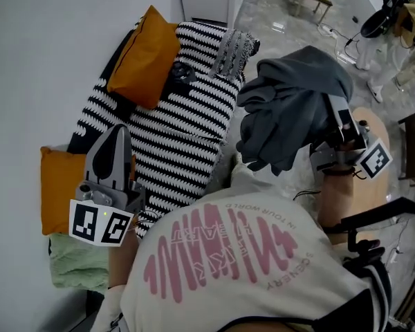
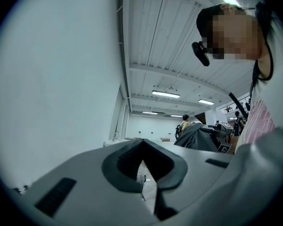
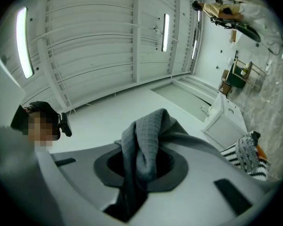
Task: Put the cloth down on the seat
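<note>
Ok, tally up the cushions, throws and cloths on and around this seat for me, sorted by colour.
Orange cushions: 2
Grey cloth: 1
Black-and-white striped throw: 1
Pale green towel: 1
Total: 5

Bright ceiling strips, fisheye edges

A big studio-like hall with a living-room corner: a seat [image 1: 194, 159] under a striped cover [image 1: 173, 116] with orange cushions [image 1: 144, 57], marble-look floor [image 1: 277, 19], high panelled ceiling [image 3: 99, 41], strip lights [image 2: 165, 94], and people [image 2: 184, 123] far behind.
</note>
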{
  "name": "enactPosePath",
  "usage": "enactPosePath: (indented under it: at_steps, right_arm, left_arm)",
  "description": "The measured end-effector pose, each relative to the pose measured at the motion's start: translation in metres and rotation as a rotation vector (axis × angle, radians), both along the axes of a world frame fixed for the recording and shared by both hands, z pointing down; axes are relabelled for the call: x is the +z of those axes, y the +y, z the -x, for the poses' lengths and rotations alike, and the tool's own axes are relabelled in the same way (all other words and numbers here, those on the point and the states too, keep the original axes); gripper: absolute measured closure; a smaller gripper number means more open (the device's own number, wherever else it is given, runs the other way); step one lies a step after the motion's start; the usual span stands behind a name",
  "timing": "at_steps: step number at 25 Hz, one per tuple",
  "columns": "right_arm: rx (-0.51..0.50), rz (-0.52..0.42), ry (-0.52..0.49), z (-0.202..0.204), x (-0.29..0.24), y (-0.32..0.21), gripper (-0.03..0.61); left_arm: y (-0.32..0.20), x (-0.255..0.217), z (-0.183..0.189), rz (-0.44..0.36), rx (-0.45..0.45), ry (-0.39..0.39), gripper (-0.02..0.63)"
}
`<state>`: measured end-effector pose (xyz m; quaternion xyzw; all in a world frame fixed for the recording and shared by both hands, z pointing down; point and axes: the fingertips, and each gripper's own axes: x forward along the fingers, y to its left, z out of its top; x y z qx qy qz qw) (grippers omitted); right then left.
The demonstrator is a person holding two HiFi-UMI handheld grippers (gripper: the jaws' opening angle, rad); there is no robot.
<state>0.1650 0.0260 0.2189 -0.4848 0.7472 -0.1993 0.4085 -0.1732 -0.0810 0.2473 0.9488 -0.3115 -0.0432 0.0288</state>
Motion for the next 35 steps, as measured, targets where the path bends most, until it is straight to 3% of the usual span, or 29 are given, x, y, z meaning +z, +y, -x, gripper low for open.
enactPosePath:
  at_steps: [12,20,35]
  right_arm:
    - [-0.109,-0.056,-0.008,0.007,-0.006,-0.007,0.515]
    - [-0.207,-0.028,-0.017,-0.03,0.001,-0.131,0.515]
    - [-0.381,-0.036,-0.017,-0.047,0.005,-0.238,0.515]
  left_arm:
    - [0.042,-0.012,0.025,-0.058,-0.133,-0.042,0.612]
    - [-0.036,-0.011,-0.001,-0.022,-0.249,-0.066,0.612]
    - [-0.078,-0.014,-0.027,-0.001,-0.406,-0.061,0.612]
